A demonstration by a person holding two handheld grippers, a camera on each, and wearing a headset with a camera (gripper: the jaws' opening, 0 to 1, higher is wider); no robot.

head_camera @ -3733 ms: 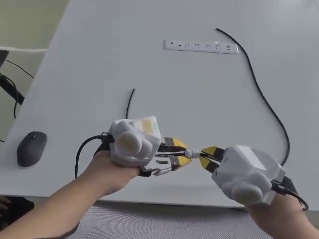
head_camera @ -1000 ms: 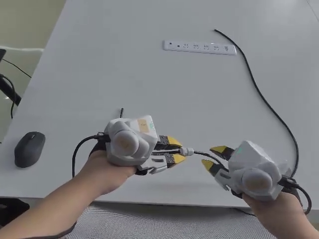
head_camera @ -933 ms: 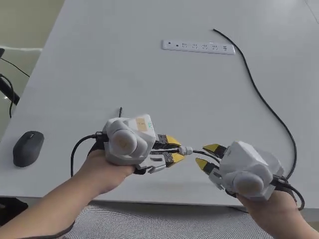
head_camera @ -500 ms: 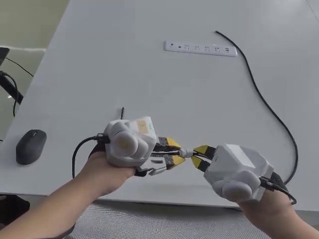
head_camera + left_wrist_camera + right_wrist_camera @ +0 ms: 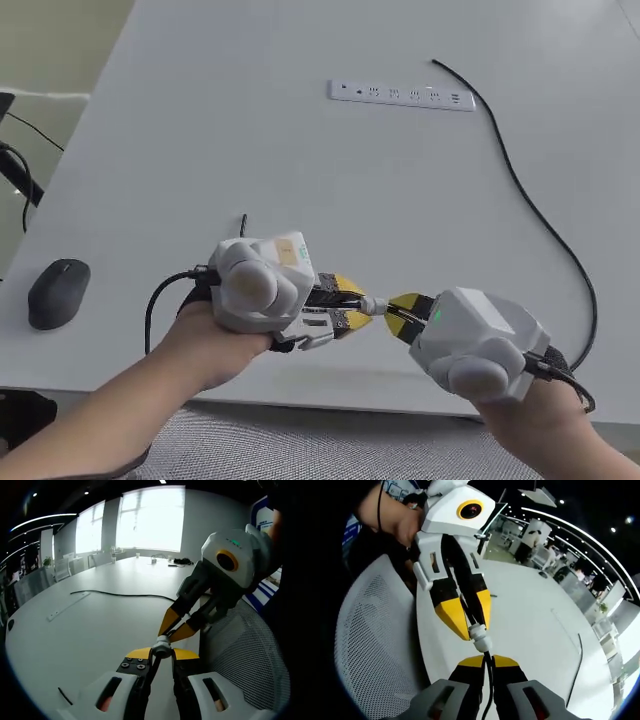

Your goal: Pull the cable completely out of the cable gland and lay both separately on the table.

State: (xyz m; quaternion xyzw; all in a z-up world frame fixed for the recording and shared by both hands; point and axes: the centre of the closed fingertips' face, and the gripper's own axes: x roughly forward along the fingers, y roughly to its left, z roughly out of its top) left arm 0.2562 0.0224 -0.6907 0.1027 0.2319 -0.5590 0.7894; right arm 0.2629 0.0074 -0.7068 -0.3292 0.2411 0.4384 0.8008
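Note:
The small white cable gland point(image 5: 375, 306) hangs above the table's near edge between my two grippers. My left gripper point(image 5: 352, 304) is shut on the cable gland, which sticks out past its yellow tips. The thin black cable point(image 5: 490, 680) leaves the gland and runs straight into my right gripper point(image 5: 403, 308), which is shut on it just right of the gland. In the left gripper view the gland point(image 5: 161, 646) sits at the tips of my left gripper point(image 5: 161, 653), with the right gripper point(image 5: 175, 627) right behind it. A short cable tail point(image 5: 243, 224) shows on the table behind the left gripper.
A white power strip point(image 5: 400, 95) lies at the far side of the white table point(image 5: 200, 130), with a thick black cord point(image 5: 530, 200) curving down the right. A dark mouse point(image 5: 58, 292) sits at the left edge. A mesh chair seat point(image 5: 300, 440) is below.
My right gripper was open and apart from the gland; it moved left and shut on the cable beside the gland. The cable tail on the table is shorter than 3.7 s ago.

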